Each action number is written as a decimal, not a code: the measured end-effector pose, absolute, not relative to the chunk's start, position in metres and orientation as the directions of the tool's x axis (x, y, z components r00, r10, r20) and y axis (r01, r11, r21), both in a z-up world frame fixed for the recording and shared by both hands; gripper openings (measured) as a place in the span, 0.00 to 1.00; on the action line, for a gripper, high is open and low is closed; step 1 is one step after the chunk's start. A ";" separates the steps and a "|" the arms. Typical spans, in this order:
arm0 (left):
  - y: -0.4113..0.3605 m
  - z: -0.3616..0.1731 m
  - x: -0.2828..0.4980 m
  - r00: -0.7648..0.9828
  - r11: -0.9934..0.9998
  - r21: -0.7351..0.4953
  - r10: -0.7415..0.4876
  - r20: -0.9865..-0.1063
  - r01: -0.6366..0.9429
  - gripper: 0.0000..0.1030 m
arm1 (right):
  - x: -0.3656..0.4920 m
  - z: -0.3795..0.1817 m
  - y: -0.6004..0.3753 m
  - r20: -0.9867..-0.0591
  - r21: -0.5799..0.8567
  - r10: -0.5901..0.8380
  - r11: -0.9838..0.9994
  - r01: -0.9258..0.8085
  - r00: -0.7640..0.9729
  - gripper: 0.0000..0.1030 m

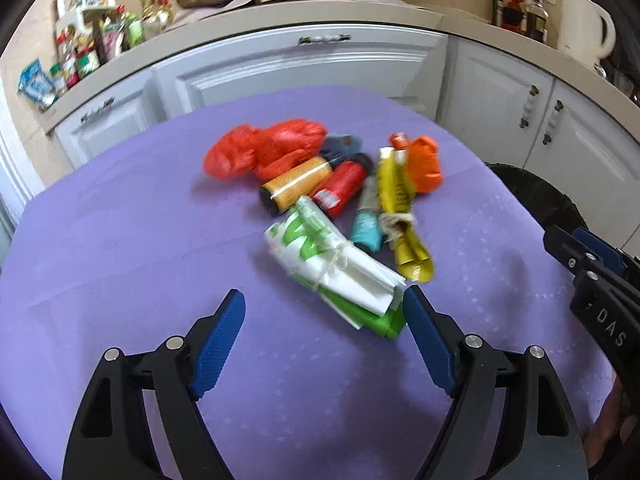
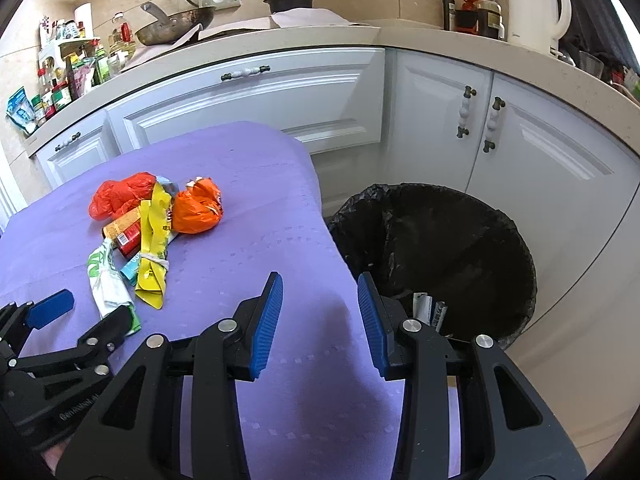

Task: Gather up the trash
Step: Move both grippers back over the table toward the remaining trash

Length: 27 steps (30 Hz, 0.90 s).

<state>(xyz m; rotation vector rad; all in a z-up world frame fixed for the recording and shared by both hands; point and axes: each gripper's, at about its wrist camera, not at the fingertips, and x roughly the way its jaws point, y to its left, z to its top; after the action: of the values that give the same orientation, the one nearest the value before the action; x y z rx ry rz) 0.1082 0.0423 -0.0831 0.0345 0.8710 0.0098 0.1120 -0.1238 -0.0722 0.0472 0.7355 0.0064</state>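
A heap of trash lies on the purple tablecloth (image 1: pixel 120 240): a red plastic bag (image 1: pixel 264 152), an orange bag (image 1: pixel 426 164), a yellow-orange roll (image 1: pixel 296 184), a red roll (image 1: pixel 344 188), a teal roll (image 1: pixel 366 228), a yellow tied wrapper (image 1: pixel 400 208) and a white-and-green tied bundle (image 1: pixel 340 272). My left gripper (image 1: pixel 324 312) is open and empty, its right finger beside the bundle's near end. My right gripper (image 2: pixel 320 304) is open and empty over the table's right edge. A black-lined bin (image 2: pixel 440 248) stands on the floor to the right, with a few items inside.
White kitchen cabinets (image 2: pixel 248 108) stand behind the table. The counter holds jars and bottles (image 2: pixel 68 76), a pan (image 2: pixel 176 26), a black pot (image 2: pixel 290 0) and a white kettle (image 2: pixel 536 8). The left gripper's body (image 2: pixel 60 344) shows at the lower left of the right wrist view.
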 end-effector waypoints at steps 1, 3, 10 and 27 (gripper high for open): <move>0.047 -0.083 0.107 0.642 1.000 0.030 0.025 -0.766 -0.002 0.76 | 0.112 -0.072 -0.123 -0.671 0.045 0.025 0.999 0.007 0.741 0.37; 0.057 -0.084 0.104 0.640 0.999 0.036 0.039 -0.768 -0.019 0.76 | 0.112 -0.073 -0.119 -0.671 0.047 0.032 0.999 0.000 0.740 0.37; 0.070 -0.078 0.095 0.644 0.999 0.004 0.031 -0.765 -0.043 0.76 | 0.113 -0.072 -0.099 -0.675 0.036 0.056 0.998 -0.044 0.736 0.37; 0.077 -0.087 0.118 0.626 0.999 -0.024 0.000 -0.780 -0.029 0.47 | 0.121 -0.066 -0.079 -0.683 0.034 0.085 0.996 -0.085 0.725 0.37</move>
<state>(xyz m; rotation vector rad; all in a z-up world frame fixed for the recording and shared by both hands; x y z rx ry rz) 0.1184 0.0769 -0.0871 -0.0351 0.8942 0.0164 0.1209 -0.0790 -0.0655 0.0005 0.7535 0.0936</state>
